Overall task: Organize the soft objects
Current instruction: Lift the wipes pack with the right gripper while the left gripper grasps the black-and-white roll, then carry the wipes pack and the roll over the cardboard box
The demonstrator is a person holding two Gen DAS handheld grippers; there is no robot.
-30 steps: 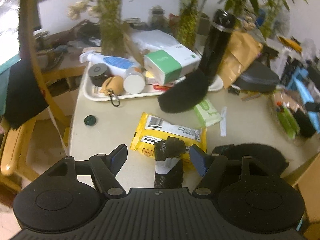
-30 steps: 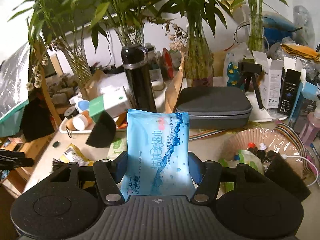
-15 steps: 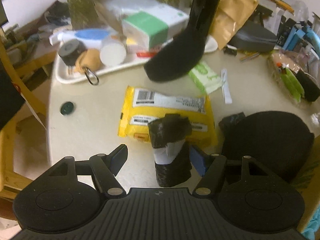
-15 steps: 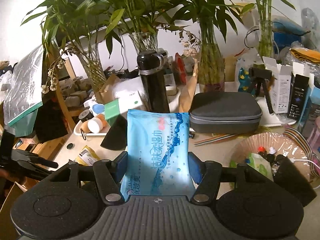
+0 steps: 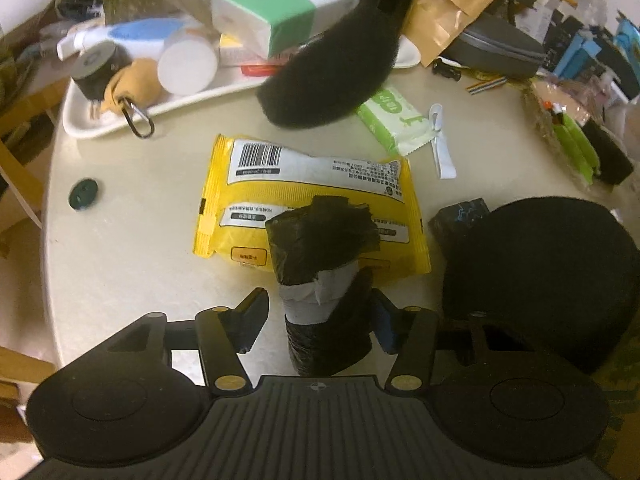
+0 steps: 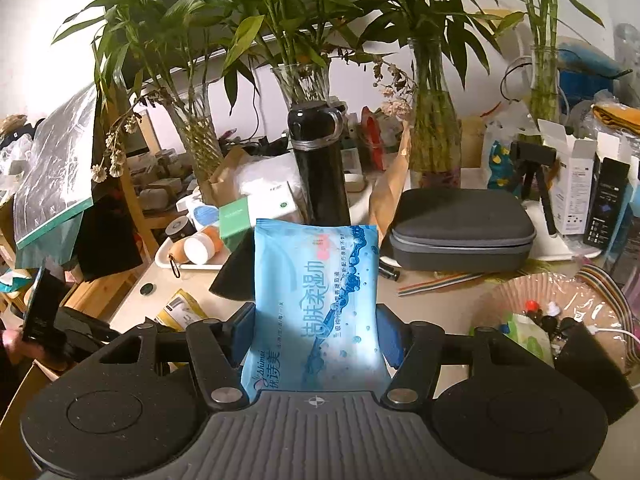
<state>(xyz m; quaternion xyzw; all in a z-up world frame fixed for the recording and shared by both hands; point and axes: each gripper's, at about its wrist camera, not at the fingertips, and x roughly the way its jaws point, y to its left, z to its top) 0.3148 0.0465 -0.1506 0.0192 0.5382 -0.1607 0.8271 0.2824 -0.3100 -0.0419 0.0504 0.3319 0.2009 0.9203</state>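
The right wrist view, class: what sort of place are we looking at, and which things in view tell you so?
Probably a lived-in room at home, around a cluttered table. Signs: bamboo stems in glass vases, a black flask and a white tray of toiletries.

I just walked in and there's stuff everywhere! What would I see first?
Probably the bright blue wet-wipes pack, held up between the right gripper's fingers, in front of a tall black flask and green bamboo in glass vases. Next, the yellow packet lying flat on the pale table. Over it stands a black roll of bags between the left gripper's fingers, which are closing.
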